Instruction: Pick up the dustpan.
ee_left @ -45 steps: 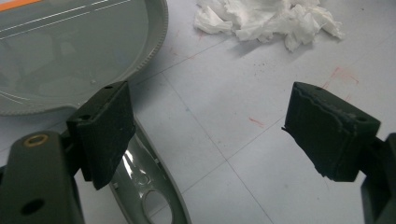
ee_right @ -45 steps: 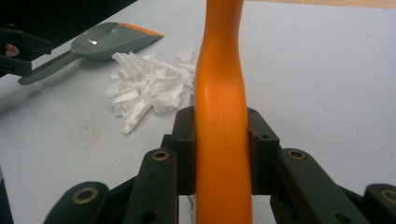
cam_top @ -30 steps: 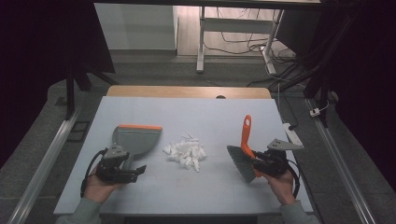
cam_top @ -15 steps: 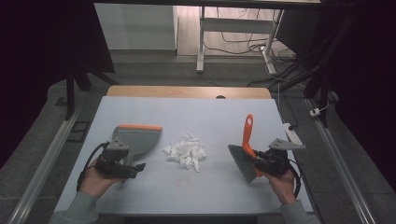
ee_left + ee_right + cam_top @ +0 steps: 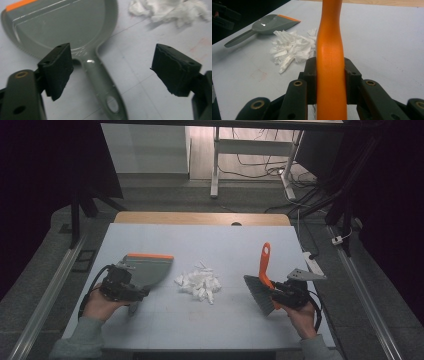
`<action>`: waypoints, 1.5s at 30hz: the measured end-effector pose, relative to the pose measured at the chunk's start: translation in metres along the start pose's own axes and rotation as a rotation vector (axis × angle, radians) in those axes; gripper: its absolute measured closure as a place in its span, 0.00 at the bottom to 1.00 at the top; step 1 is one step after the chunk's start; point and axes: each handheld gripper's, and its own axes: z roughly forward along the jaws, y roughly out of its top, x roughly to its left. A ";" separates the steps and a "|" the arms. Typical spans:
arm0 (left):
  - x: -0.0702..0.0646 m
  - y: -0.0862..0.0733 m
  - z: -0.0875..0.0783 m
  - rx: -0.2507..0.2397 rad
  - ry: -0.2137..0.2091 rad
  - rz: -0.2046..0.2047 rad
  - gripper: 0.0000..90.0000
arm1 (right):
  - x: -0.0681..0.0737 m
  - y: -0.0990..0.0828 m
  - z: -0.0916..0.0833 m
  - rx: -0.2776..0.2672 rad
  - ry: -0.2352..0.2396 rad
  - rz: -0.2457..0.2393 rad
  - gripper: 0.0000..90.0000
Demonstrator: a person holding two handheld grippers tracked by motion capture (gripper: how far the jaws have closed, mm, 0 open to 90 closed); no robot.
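Note:
A grey dustpan (image 5: 150, 270) with an orange lip lies at the left of the table, its handle (image 5: 100, 75) pointing toward me. My left gripper (image 5: 139, 293) hovers open over that handle; the jaws (image 5: 110, 62) straddle it without touching and have just opened slightly further. A heap of white paper scraps (image 5: 199, 282) lies mid-table, right of the pan. On the right stands a brush (image 5: 259, 295), bristles down and orange handle (image 5: 329, 37) up. My right gripper (image 5: 277, 292) is shut on the handle, which is pinched between both pads.
The pale table (image 5: 225, 240) has a wooden strip (image 5: 200, 217) along its far edge. A white power strip (image 5: 312, 262) lies near the right edge. Metal rails run along both sides, and desk legs and cables stand on the floor beyond.
My left hand has moved a little away from me along the dustpan handle toward the pan, rising slightly. The right hand and the brush have stayed put.

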 end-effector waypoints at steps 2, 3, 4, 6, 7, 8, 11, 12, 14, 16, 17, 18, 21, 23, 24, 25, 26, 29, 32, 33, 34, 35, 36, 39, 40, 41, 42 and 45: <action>0.002 -0.001 0.000 -0.007 0.003 -0.017 0.18 | 0.000 0.000 0.000 0.005 -0.003 0.000 0.78; 0.006 -0.004 0.000 -0.010 0.013 -0.040 0.18 | 0.000 0.000 0.001 0.004 -0.001 0.001 0.78; 0.008 -0.005 0.000 -0.011 0.014 -0.049 0.17 | 0.000 0.000 0.000 0.006 -0.003 0.000 0.78; 0.010 -0.007 0.002 -0.009 0.022 -0.071 0.16 | 0.001 0.000 0.001 0.004 -0.003 -0.006 0.78; 0.011 -0.008 0.004 -0.006 0.026 -0.080 0.15 | 0.001 0.000 0.001 0.005 -0.003 -0.006 0.78; 0.012 -0.009 0.005 -0.003 0.030 -0.090 0.15 | 0.001 0.000 0.001 0.005 -0.003 -0.007 0.78; 0.013 -0.011 0.012 0.013 0.053 -0.127 0.13 | 0.001 0.000 0.001 0.008 -0.003 -0.006 0.78; 0.013 -0.011 0.014 0.014 0.058 -0.139 0.11 | 0.000 -0.001 0.001 0.009 -0.003 -0.005 0.78; 0.013 -0.013 0.017 0.021 0.057 -0.147 0.11 | 0.000 -0.001 0.001 0.009 -0.004 -0.006 0.78; 0.013 -0.014 0.021 0.028 0.058 -0.160 0.11 | 0.000 -0.001 0.001 0.008 -0.003 -0.005 0.78; 0.014 -0.015 0.023 0.035 0.062 -0.163 0.11 | 0.000 -0.001 0.001 0.008 -0.004 -0.005 0.78; 0.014 -0.015 0.025 0.037 0.064 -0.170 0.11 | 0.000 -0.001 0.001 0.008 -0.005 -0.005 0.78; 0.017 -0.017 0.031 0.052 0.086 -0.198 0.09 | 0.000 -0.001 0.002 0.013 -0.006 -0.005 0.78; 0.018 -0.018 0.033 0.049 0.081 -0.207 0.08 | 0.000 -0.001 0.002 0.014 -0.007 -0.005 0.78; 0.020 -0.019 0.035 0.048 0.071 -0.220 0.08 | 0.000 -0.001 0.002 0.014 -0.007 -0.006 0.78; 0.021 -0.019 0.036 0.045 0.068 -0.224 0.08 | 0.000 -0.001 0.002 0.015 -0.008 -0.007 0.78; 0.021 -0.020 0.037 0.044 0.065 -0.226 0.09 | 0.000 -0.002 0.003 0.017 -0.008 -0.007 0.78; 0.021 -0.021 0.040 0.033 0.059 -0.234 0.09 | 0.000 -0.002 0.003 0.019 -0.009 -0.007 0.78; 0.019 -0.021 0.044 0.037 0.060 -0.233 0.10 | 0.001 -0.002 0.004 0.021 -0.010 -0.008 0.78; 0.019 -0.021 0.045 0.041 0.059 -0.233 0.10 | 0.001 -0.002 0.004 0.021 -0.011 -0.008 0.78; 0.019 -0.021 0.046 0.047 0.061 -0.232 0.10 | 0.001 -0.002 0.004 0.021 -0.012 -0.008 0.78; 0.019 -0.021 0.047 0.052 0.063 -0.236 0.10 | 0.001 -0.002 0.004 0.021 -0.013 -0.009 0.78; 0.019 -0.021 0.047 0.052 0.063 -0.236 0.10 | 0.001 -0.002 0.004 0.022 -0.013 -0.009 0.78; 0.019 -0.023 0.052 0.047 0.054 -0.252 0.11 | 0.001 -0.002 0.004 0.022 -0.014 -0.008 0.78; 0.020 -0.023 0.053 0.043 0.055 -0.256 0.11 | 0.001 -0.003 0.004 0.022 -0.015 -0.008 0.78; 0.020 -0.023 0.053 0.043 0.055 -0.256 0.12 | 0.001 -0.003 0.004 0.022 -0.016 -0.008 0.78; 0.020 -0.024 0.053 0.039 0.055 -0.258 0.13 | 0.001 -0.003 0.004 0.022 -0.016 -0.008 0.78; 0.021 -0.024 0.055 0.030 0.045 -0.269 0.17 | 0.001 -0.003 0.005 0.022 -0.017 -0.007 0.78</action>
